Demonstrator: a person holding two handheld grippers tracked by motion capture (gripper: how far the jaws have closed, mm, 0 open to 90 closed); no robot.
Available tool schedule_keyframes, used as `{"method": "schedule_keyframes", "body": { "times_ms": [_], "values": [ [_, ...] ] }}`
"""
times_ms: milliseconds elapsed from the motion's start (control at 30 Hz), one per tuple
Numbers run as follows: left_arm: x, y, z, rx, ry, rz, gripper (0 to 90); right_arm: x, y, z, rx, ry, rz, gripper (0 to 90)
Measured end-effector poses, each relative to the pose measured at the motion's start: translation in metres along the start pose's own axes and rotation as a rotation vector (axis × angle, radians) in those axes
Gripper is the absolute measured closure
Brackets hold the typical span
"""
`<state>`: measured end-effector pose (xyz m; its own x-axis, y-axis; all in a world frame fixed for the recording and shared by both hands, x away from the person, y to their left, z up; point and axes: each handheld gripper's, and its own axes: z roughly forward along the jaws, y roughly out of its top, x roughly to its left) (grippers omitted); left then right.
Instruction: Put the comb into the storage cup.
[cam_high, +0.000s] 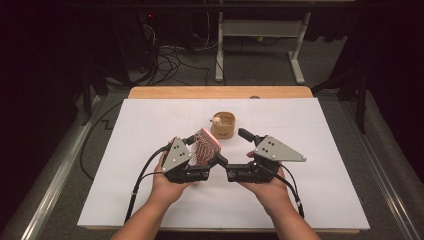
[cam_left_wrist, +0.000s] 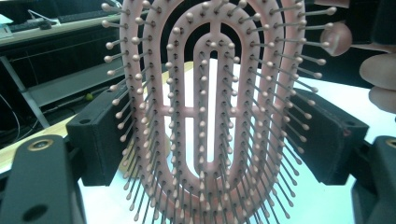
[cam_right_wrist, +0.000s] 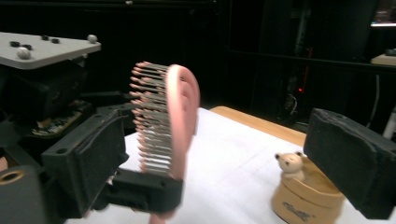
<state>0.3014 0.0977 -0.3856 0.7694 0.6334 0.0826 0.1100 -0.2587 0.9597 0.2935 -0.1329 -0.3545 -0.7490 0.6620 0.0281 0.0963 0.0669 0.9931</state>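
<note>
A pink vented hairbrush (cam_high: 206, 145) stands upright above the white sheet, its bristles (cam_left_wrist: 205, 116) facing the left gripper's camera. My left gripper (cam_high: 202, 151) is shut on the brush head, a black pad pressing each side edge (cam_left_wrist: 210, 135). My right gripper (cam_high: 234, 147) is open just right of the brush. In the right gripper view (cam_right_wrist: 217, 158) the brush (cam_right_wrist: 180, 116) shows edge-on beside its left jaw, with no pad pressing on it. A small round wooden box (cam_high: 223, 126) with a bear figure (cam_right_wrist: 289, 163) on its rim sits behind.
A white sheet (cam_high: 150, 200) covers the wooden table (cam_high: 220, 92). The person's fingers (cam_left_wrist: 383, 70) show at the right of the left gripper view. Cables (cam_high: 170, 65) and a desk frame (cam_high: 260, 30) stand on the floor beyond the table.
</note>
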Motion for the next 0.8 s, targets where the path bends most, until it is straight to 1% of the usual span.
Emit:
{"method": "schedule_keyframes", "body": {
  "times_ms": [67,133,167,367,433,533,600,667,733,800],
  "values": [
    [-0.001,0.000,0.001,-0.003,-0.004,-0.007,20.0,0.002,0.002,0.003,0.003,0.009,0.001,10.9],
    [-0.003,0.000,0.001,-0.003,-0.009,-0.008,20.0,0.003,0.002,0.005,0.003,0.014,0.004,16.5],
    [-0.004,0.000,0.002,0.000,-0.007,-0.005,20.0,0.004,0.002,0.007,-0.003,0.015,0.003,16.7],
    [-0.008,0.000,0.004,0.012,-0.012,-0.003,20.1,0.009,0.003,0.015,0.007,0.024,0.002,23.0],
    [-0.009,0.000,0.005,0.011,-0.010,-0.004,20.0,0.010,0.005,0.018,0.012,0.027,0.001,25.6],
    [-0.010,0.000,0.005,0.011,-0.011,-0.005,20.0,0.012,0.007,0.022,0.026,0.019,0.004,27.8],
    [-0.011,0.000,0.005,0.006,-0.008,-0.006,20.0,0.013,0.008,0.024,0.029,0.020,0.006,31.1],
    [-0.011,0.000,0.005,0.004,-0.002,-0.010,20.0,0.014,0.009,0.026,0.035,0.033,0.007,34.9],
    [-0.011,0.000,0.006,0.009,-0.001,-0.007,20.0,0.014,0.009,0.026,0.039,0.040,0.003,36.8],
    [-0.011,-0.001,0.007,0.012,-0.001,-0.012,20.0,0.014,0.009,0.026,0.037,0.042,0.002,38.8]
  ]
}}
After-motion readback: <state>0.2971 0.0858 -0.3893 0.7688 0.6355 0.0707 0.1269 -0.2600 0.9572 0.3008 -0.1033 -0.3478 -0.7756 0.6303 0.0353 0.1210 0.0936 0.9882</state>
